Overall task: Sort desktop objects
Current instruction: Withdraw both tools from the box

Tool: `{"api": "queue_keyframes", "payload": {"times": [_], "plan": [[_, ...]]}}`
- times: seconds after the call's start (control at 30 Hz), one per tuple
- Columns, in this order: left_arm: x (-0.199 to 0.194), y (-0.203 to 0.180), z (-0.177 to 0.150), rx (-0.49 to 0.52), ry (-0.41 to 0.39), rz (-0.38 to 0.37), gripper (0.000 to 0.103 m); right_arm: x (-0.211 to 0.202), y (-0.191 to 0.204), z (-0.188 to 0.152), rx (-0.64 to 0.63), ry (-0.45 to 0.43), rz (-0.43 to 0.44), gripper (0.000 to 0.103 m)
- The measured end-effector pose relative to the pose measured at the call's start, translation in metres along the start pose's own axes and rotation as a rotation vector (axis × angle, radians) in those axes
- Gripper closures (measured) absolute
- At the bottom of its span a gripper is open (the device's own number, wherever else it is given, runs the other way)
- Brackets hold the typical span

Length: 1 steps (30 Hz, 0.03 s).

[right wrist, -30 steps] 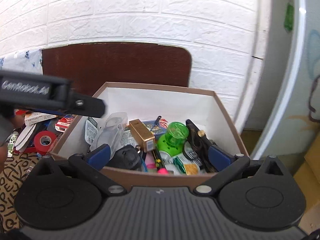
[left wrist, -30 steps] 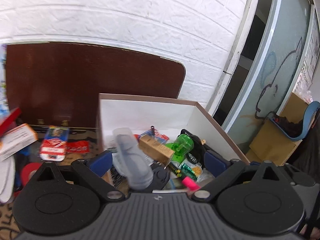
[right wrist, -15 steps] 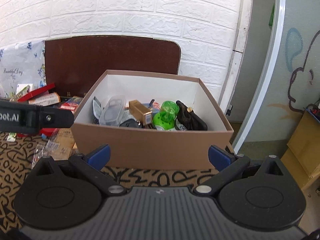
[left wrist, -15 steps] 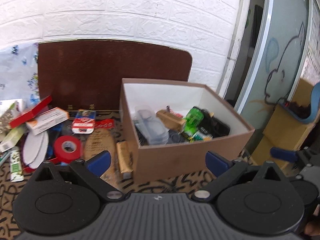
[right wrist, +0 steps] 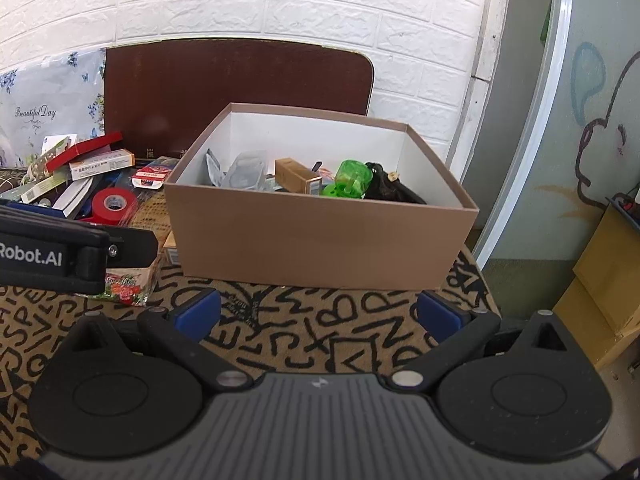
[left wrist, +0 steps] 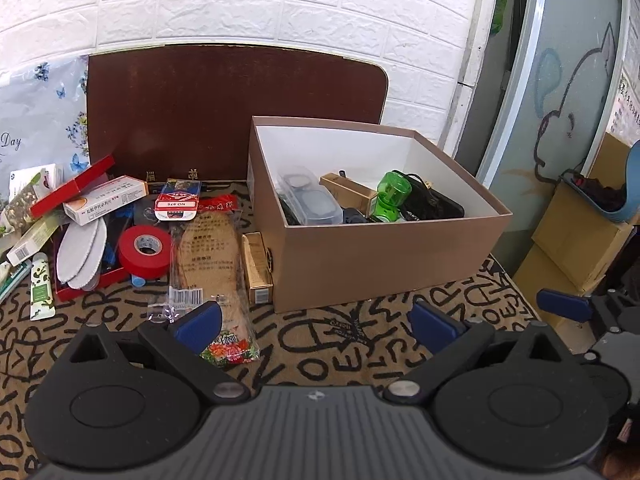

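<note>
A brown cardboard box (left wrist: 384,256) (right wrist: 320,240) stands on the patterned tablecloth and holds a clear plastic case (left wrist: 308,200), a tan carton (left wrist: 348,194), a green item (left wrist: 390,198) and a black item (left wrist: 432,204). Left of it lie a red tape roll (left wrist: 145,251), packed insoles (left wrist: 212,256), white insoles (left wrist: 82,254) and medicine boxes (left wrist: 106,200). My left gripper (left wrist: 316,326) is open and empty, in front of the box. My right gripper (right wrist: 318,314) is open and empty, also in front of the box.
A dark brown board (left wrist: 236,108) leans on the white brick wall behind the box. The left gripper's body (right wrist: 52,250) shows at the left of the right wrist view. Cardboard cartons (left wrist: 580,248) stand off the table's right edge. A small tan box (left wrist: 256,268) lies against the box's left side.
The left gripper let go of the clear plastic case inside the box and pulled back. Both grippers have drawn away from the box toward the table's front.
</note>
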State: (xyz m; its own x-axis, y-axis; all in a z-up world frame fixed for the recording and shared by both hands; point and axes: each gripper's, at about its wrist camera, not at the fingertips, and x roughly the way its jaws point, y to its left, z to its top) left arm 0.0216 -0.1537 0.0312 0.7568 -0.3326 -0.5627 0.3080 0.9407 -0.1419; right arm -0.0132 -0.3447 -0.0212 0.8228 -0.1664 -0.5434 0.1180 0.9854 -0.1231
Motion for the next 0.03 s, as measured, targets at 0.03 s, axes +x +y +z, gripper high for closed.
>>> {"api": "queue_keyframes", "payload": {"times": [0.03], "plan": [[-0.0010,-0.0004,-0.0005,0.003,-0.002,0.000,0.000,-0.0009,0.0011,-0.0006,-0.002,-0.001,0.000,0.002]]}}
